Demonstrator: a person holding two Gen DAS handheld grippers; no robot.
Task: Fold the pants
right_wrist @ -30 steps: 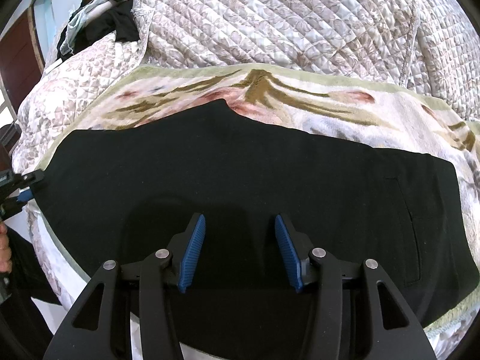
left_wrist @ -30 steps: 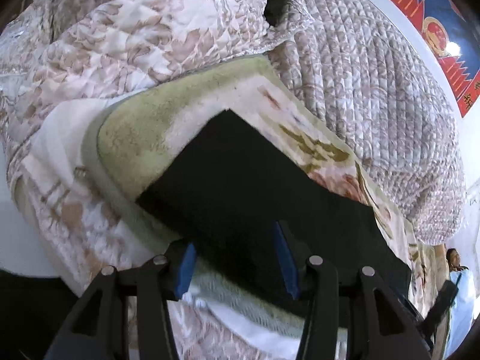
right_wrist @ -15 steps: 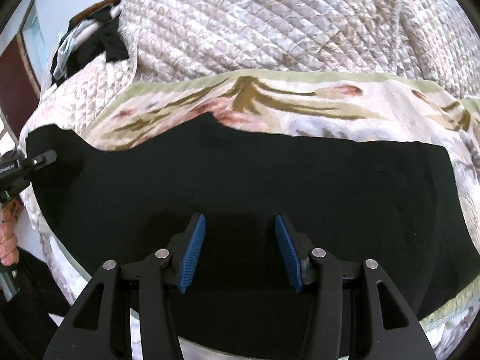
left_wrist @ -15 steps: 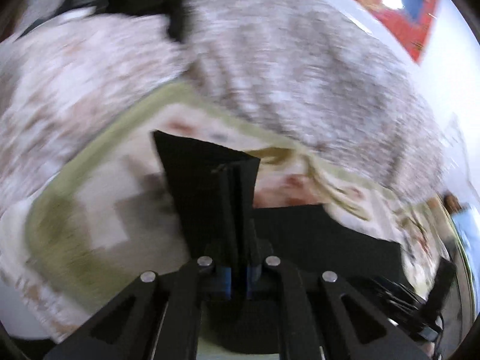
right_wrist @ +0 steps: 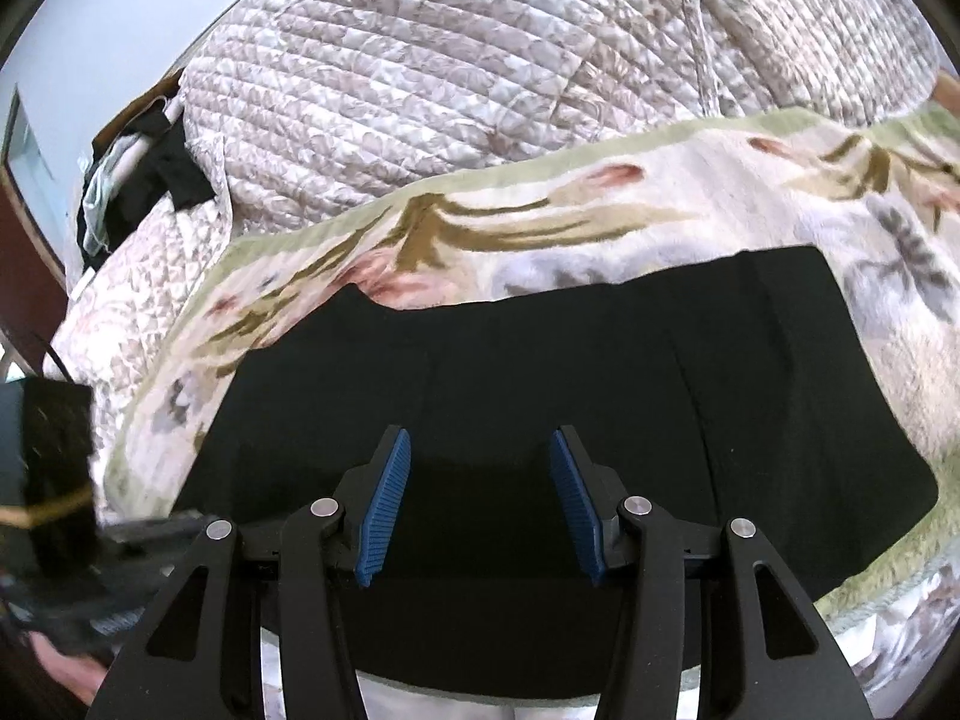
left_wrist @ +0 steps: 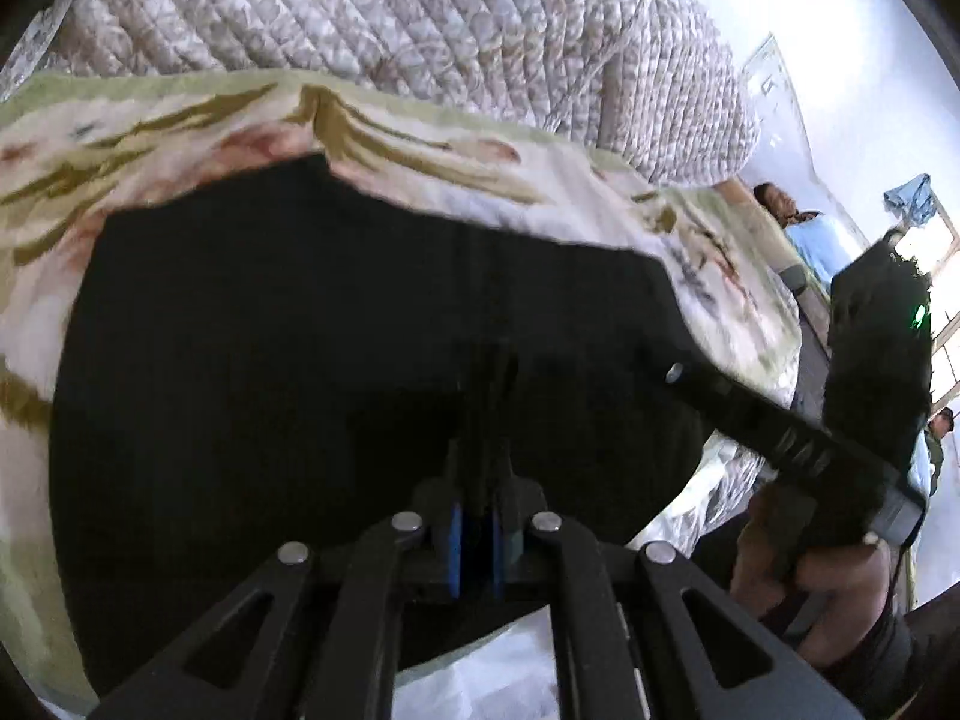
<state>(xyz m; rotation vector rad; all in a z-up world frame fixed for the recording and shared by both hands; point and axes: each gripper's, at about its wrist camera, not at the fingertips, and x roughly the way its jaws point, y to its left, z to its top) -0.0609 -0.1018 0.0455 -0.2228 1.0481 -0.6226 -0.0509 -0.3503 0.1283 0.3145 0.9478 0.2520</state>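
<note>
The black pants [right_wrist: 600,372] lie on a floral fleece blanket [right_wrist: 660,222] on the bed, doubled over into a shorter dark shape. In the left wrist view they fill the middle [left_wrist: 300,360]. My left gripper [left_wrist: 477,480] is shut on a fold of the black cloth, its blue pads pressed close together. My right gripper [right_wrist: 480,474] is open, its blue pads wide apart just over the near edge of the pants, holding nothing. The right gripper also shows at the right of the left wrist view [left_wrist: 780,426].
A quilted floral bedspread [right_wrist: 480,72] is heaped behind the blanket. Dark clothes [right_wrist: 150,162] lie at the far left corner of the bed. Two people [left_wrist: 798,222] are at the right beyond the bed, by a window.
My left gripper closed on the pants' end and carried it rightward over the rest of the pants, doubling them. The right gripper stayed open near the front edge.
</note>
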